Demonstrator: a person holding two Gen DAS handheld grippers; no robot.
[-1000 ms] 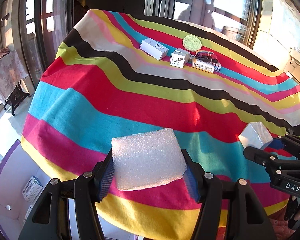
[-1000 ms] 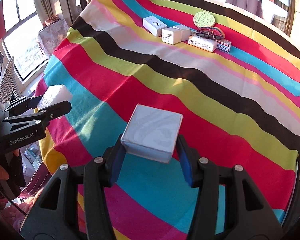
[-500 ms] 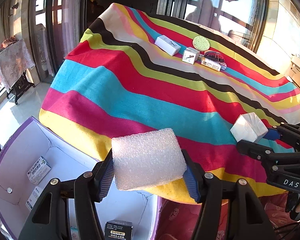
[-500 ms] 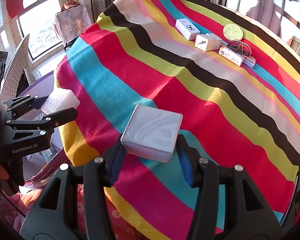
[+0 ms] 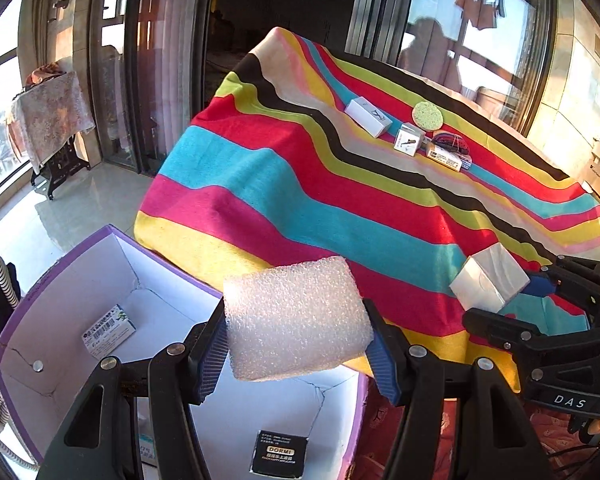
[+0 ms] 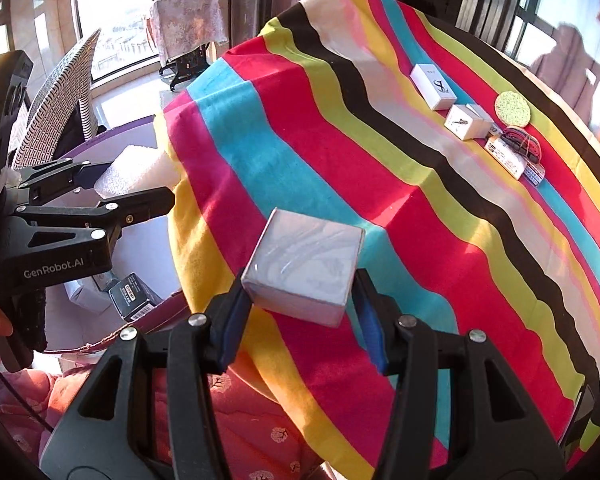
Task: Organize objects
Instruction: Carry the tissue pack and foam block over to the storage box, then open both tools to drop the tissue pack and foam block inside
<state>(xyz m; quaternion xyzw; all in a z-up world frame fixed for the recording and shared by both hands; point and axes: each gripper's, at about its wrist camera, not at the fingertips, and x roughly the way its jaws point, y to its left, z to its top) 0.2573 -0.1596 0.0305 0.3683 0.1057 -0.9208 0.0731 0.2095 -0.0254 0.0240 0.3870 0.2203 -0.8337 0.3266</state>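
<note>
Left wrist view: the left gripper is clamped on the foam at lower middle. A second ago only the table lay under it; now the purple box sits below, so a drop looks close. The box's near side is cut off. Right wrist view: the right gripper is clamped on the white box, now at the table edge. The purple box is mostly hidden at the left.

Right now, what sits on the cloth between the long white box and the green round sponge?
In the right wrist view, a small white cube box sits between the long white box and the green round sponge, slightly nearer the camera.
</note>
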